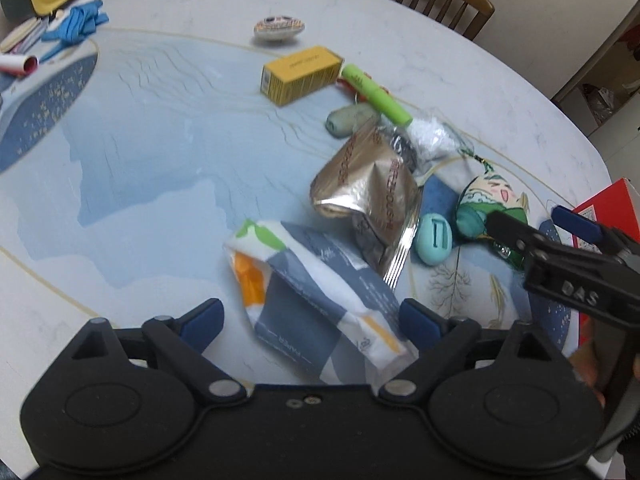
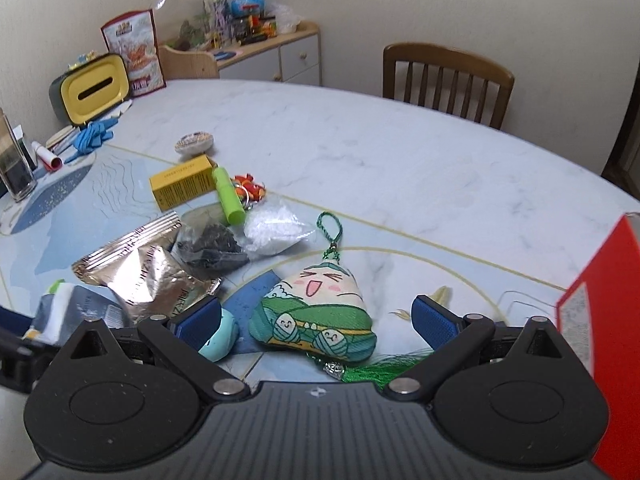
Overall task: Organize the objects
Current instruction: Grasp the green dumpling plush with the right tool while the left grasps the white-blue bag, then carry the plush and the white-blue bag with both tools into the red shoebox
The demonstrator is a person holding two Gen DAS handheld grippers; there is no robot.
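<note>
A soft tissue pack (image 1: 316, 296), white, grey-blue and orange, lies between the spread fingers of my left gripper (image 1: 310, 320), which is open. A plush dumpling charm (image 2: 316, 308) with a green cord loop lies between the blue pads of my right gripper (image 2: 316, 322), also open. In the left wrist view the right gripper (image 1: 536, 220) reaches in from the right over the plush charm (image 1: 488, 204). A gold foil pouch (image 1: 368, 192), a teal egg-shaped case (image 1: 434, 238), a yellow box (image 1: 300, 74) and a green tube (image 1: 376, 94) lie in a loose cluster.
A red box (image 2: 600, 320) stands at the table's right edge. A yellow-lidded tissue holder (image 2: 94, 88), blue straps (image 2: 92, 138) and a glass (image 2: 14, 164) sit at the far left. Bags of white (image 2: 276, 226) and dark (image 2: 210, 248) bits lie mid-table. A wooden chair (image 2: 444, 76) stands behind.
</note>
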